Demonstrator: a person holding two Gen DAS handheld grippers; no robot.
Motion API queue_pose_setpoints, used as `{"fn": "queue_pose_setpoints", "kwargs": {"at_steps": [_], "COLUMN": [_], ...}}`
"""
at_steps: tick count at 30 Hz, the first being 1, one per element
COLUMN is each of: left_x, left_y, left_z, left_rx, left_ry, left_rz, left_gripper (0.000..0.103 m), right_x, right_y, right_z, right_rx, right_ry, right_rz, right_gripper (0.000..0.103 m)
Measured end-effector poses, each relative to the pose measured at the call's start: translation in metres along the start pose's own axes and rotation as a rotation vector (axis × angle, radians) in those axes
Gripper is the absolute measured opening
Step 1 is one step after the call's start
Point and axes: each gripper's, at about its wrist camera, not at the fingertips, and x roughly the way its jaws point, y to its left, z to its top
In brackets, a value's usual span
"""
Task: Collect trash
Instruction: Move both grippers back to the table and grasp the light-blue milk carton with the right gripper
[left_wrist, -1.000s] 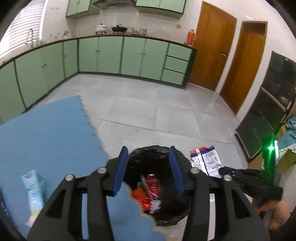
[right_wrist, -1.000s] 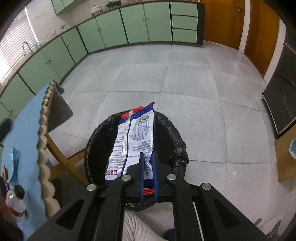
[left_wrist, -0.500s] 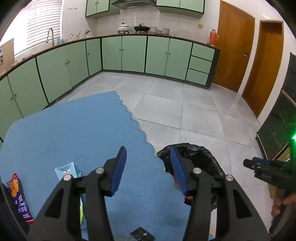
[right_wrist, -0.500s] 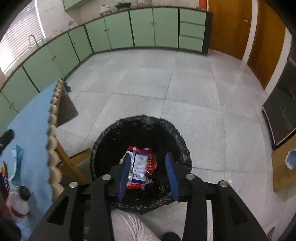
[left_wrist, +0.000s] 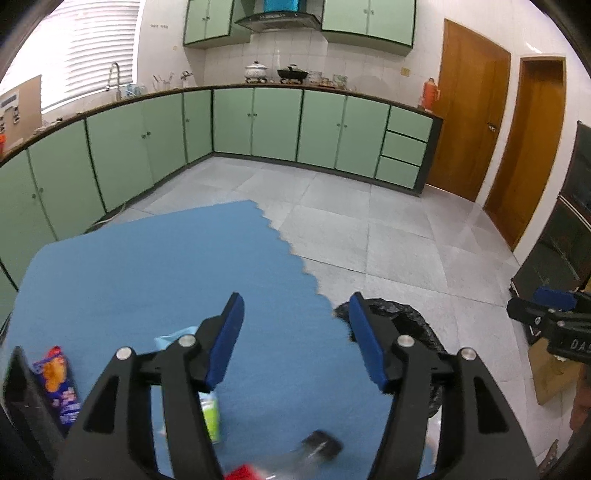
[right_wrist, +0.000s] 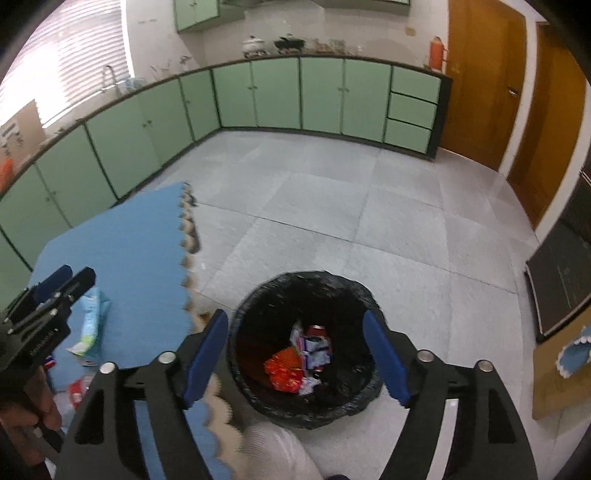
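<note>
Both grippers are empty and their blue-padded jaws are spreading apart. Right gripper (right_wrist: 295, 358) hangs above the black-lined trash bin (right_wrist: 258, 306), jaws opening wide with nothing between them; far below, at the bottom of the bin, lie a crumpled red wrapper (right_wrist: 284, 373), a white and blue packet (right_wrist: 314, 347) and the top of a red can (right_wrist: 318, 329). Print on them is too small to read.

Left gripper (left_wrist: 295, 339) is over the blue table mat (left_wrist: 147, 266), jaws opening about halfway, holding nothing. Under it on the mat sit more bits of trash: a pale blue and green carton (left_wrist: 210, 410) partly hidden by the left finger, a snack bag (left_wrist: 57, 384) in orange and blue with a cartoon figure at the near left edge, and a blurred clear bottle with a black cap (left_wrist: 321, 445) and a red label. Their lettering cannot be made out.

On the right gripper's body, seen from the left camera, white letters "DA" show before the frame cuts them off. The bin stands on the grey tiled floor (right_wrist: 332, 206) just off the mat's scalloped edge, beside the person's white-clad knee (right_wrist: 273, 450).
</note>
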Motion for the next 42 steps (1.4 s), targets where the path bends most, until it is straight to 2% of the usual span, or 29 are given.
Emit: {"fn": "queue_pose_setpoints", "kwargs": {"at_steps": [5,11,13,20,27,32,39,42], "left_x": [-0.029,-0.06,-0.066,-0.079,-0.097,-0.106,-0.109,-0.107], "left_y": [0.046,0.117,0.136,0.187,0.231,0.245,0.241,0.232], "left_z": [-0.005,-0.023,-0.03,-0.049,-0.062,-0.069,-0.079,-0.081], "left_rx": [-0.031,-0.079,-0.102,-0.181,-0.251,-0.276,-0.28,-0.262], "left_ry": [-0.026,-0.039,-0.031,-0.005,-0.001,0.007,0.023,0.029], "left_rz": [0.081,0.247,0.281,0.35,0.424,0.443,0.409,0.39], "left_gripper": [0.061,0.064,0.065,0.069,0.069,0.069,0.069,0.069], "right_x": [-0.003,0.015,0.024,0.06,0.083,0.093,0.116,0.126], "right_y": [0.04,0.1,0.119,0.188,0.246,0.267,0.284,0.285], "right_z": [0.005,0.001,-0.003,-0.02,-0.033,-0.035,-0.044,-0.046], "right_rx": [-0.031,-0.102,-0.119,-0.209,-0.269,-0.283,-0.316,-0.315], "right_ry": [-0.014,-0.003,0.009,0.099,0.192,0.231,0.315,0.348], "right_rz": [0.077,0.161,0.184,0.257,0.285,0.253,0.185,0.165], "right_gripper": [0.084,0.086,0.086,0.088,0.088,0.088,0.088,0.081]}}
